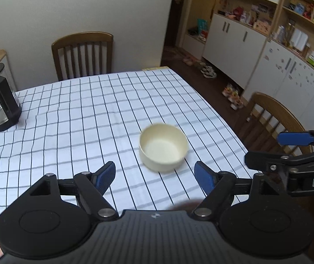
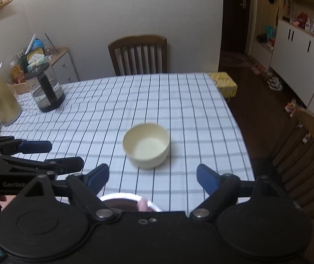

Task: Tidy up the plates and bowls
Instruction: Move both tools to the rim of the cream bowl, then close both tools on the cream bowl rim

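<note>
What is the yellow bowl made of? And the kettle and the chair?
The cream-yellow bowl looks like matte plastic, maybe melamine: even colour, dull surface, no glossy glaze; blur leaves ceramic possible. The kettle seems clear glass with black plastic handle, lid and base: you can see through its body. The chair looks like brown varnished wood, with slats and a slight sheen.

White letters "DAS" show on the black body of the right claw (image 1: 293, 151), cut off by the picture's edge in the left wrist view. In the right wrist view, the left claw (image 2: 47, 154) carries "GenRob", also cut short. Nothing else is legible.
</note>
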A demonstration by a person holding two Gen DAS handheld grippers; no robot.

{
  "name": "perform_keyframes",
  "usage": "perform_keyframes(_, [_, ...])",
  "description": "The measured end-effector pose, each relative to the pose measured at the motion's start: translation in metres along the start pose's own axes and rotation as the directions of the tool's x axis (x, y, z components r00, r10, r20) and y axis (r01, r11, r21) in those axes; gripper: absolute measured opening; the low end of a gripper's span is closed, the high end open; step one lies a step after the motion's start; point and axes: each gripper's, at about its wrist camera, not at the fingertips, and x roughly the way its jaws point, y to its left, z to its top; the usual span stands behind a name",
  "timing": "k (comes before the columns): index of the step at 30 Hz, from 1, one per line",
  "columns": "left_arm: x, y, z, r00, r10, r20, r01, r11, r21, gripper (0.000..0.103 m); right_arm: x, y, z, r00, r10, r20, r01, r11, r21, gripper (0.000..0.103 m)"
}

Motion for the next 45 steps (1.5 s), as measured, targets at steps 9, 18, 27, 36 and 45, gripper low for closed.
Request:
perform_keyframes(9, [0.050, 0.007, 0.029, 0.997, 0.076, -0.021, -0.076, 0.997, -0.013, 0.079, 0.044, -0.016, 0.030, 1.000, -0.007, 0.029, 0.008, 1.000, -0.025, 0.103])
perform_keyframes(18, [0.118, 0.011, 0.041, 0.984, 0.143, -0.109, -0.147, 0.989, -0.023, 0.079, 0.114, -0.032, 0.042, 0.998, 0.020, -0.059, -0.022, 0.999, -0.044, 0.103])
perform_keyframes(27, [0.180, 0.014, 0.042, 0.965, 0.159, -0.210, -0.169, 0.985, -0.031, 0.079, 0.175, -0.046, 0.043, 0.982, 0.042, -0.183, -0.050, 0.998, -0.040, 0.094])
perform_keyframes(36, [0.214, 0.019, 0.037, 0.942, 0.188, -0.278, -0.205, 0.978, -0.032, 0.078, 0.211, -0.050, 0.042, 0.961, 0.071, -0.268, -0.082, 0.996, -0.031, 0.083])
perform_keyframes(45, [0.229, 0.016, 0.031, 0.929, 0.169, -0.330, -0.189, 0.982, -0.027, 0.040, 0.227, -0.045, 0.040, 0.946, 0.087, -0.311, -0.104, 0.994, -0.038, 0.065])
